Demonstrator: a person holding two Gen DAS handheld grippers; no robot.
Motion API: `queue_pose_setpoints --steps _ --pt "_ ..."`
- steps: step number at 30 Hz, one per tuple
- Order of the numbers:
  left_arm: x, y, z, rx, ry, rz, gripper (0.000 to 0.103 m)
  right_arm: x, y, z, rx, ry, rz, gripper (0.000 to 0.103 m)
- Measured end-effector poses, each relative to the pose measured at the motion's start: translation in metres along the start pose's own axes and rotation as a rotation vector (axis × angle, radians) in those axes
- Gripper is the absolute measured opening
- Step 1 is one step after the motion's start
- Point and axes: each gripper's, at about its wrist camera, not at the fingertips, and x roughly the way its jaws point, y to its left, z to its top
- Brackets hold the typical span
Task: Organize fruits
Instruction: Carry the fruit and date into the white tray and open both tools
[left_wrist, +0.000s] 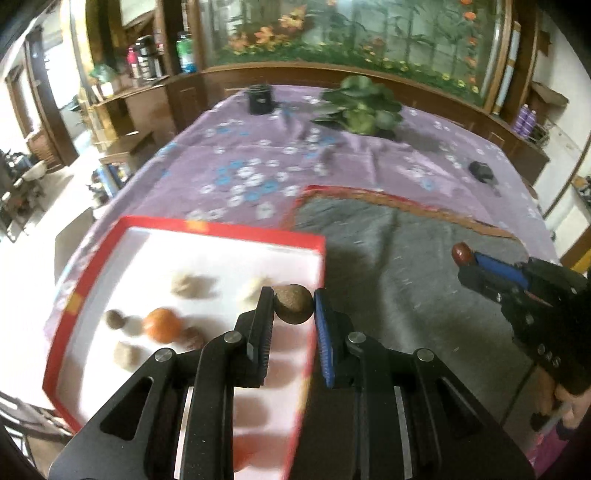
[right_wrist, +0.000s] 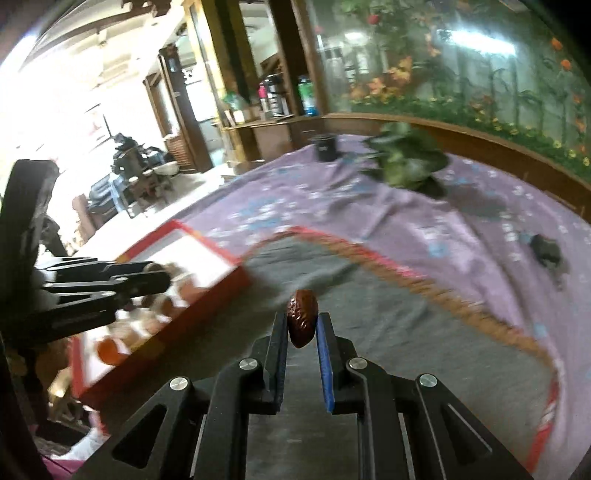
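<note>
Left fingers pinch a brown ball over the box's right edge. Right fingers pinch a date. Next, I think: drop each gently.

place: likely home | floral tablecloth | wooden shelves | garden mural

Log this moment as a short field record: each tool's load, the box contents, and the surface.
left tool: shut on a round brown fruit, over the box's right edge
right tool: shut on a dark red date, above the grey mat
red box: white inside, holds an orange fruit and several brownish pieces, blurred
surface: purple floral cloth
far end: leafy greens, black pot
</note>
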Motion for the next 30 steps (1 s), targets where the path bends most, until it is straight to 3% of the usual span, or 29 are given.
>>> queue_pose_setpoints --steps 10,15,22,30 --pt "-0.015 0.067 -0.033 -0.1 0.006 0.062 0.021 0.027 0.093 0.004 -0.065 0.022 0.12 0.015" --pt "-0.02 0.098 -0.048 -0.149 0.019 0.089 0.021 0.038 0.115 0.008 -0.088 0.032 0.144 0.015" --pt "-0.021 0.114 -0.06 -0.177 0.027 0.075 0.021 0.066 0.143 0.014 -0.128 0.077 0.156 0.015" --pt "-0.01 0.113 -0.05 -0.203 0.019 0.03 0.021 0.098 0.152 0.021 -0.15 0.131 0.112 0.015"
